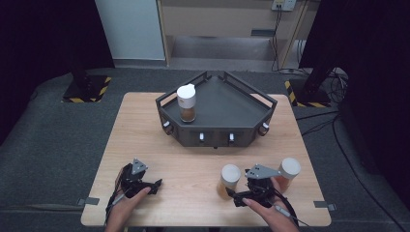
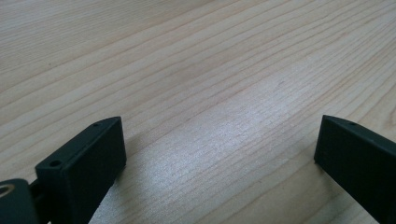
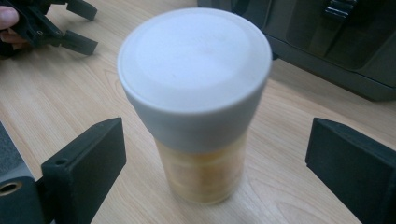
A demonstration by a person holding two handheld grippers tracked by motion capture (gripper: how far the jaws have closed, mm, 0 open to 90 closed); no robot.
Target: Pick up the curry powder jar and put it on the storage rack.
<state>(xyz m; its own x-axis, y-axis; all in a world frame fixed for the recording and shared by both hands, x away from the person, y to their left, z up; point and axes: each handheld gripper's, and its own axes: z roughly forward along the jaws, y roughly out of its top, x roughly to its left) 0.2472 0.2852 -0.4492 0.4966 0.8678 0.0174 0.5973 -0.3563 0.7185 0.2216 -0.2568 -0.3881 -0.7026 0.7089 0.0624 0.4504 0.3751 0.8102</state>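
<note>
A jar (image 1: 229, 180) with a white lid and pale yellow contents (image 3: 196, 84) stands upright on the wooden table (image 1: 193, 164). My right gripper (image 1: 232, 195) (image 3: 217, 140) is open, one jaw on each side of the jar with a gap on both sides. A second white-lidded jar (image 1: 288, 173) with orange contents stands just right of that hand. A third jar (image 1: 186, 102) with brown contents stands inside the dark grey tray (image 1: 227, 133). My left gripper (image 1: 157, 185) (image 2: 219, 154) rests low over bare wood at the front left, open with nothing between its jaws.
The dark grey angular tray (image 3: 327, 51) with raised rails takes up the far middle of the table. The left gripper (image 3: 60, 28) and a fingertip show at the upper left of the right gripper view. Grey floor surrounds the table; stand bases sit at the back corners.
</note>
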